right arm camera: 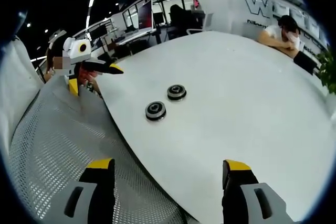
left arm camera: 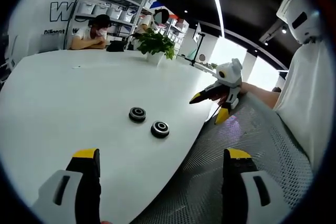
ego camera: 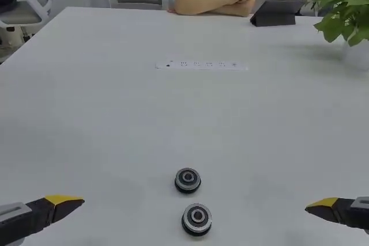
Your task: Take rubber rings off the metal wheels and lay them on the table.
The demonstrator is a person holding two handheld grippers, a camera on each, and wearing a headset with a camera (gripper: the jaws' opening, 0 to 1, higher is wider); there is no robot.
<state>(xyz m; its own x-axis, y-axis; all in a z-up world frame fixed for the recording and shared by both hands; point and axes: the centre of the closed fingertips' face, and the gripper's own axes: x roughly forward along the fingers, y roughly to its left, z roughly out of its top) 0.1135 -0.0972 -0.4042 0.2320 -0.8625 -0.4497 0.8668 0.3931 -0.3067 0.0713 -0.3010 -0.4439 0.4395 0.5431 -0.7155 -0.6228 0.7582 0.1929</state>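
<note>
While the left gripper (left arm camera: 161, 156) and right gripper (right arm camera: 168, 163) hover wide open and empty at the table's (ego camera: 173, 113) near edge, a farther wheel (ego camera: 188, 180) and nearer wheel (ego camera: 197, 219) lie between them close to that edge, dark rubber rings (ego camera: 184, 220) on.

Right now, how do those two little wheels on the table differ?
The near wheel lies closer to the table edge than the far wheel. In the head view the near wheel sits slightly right of the far wheel. Both lie flat, apart, dark rubber rings still on.
</note>
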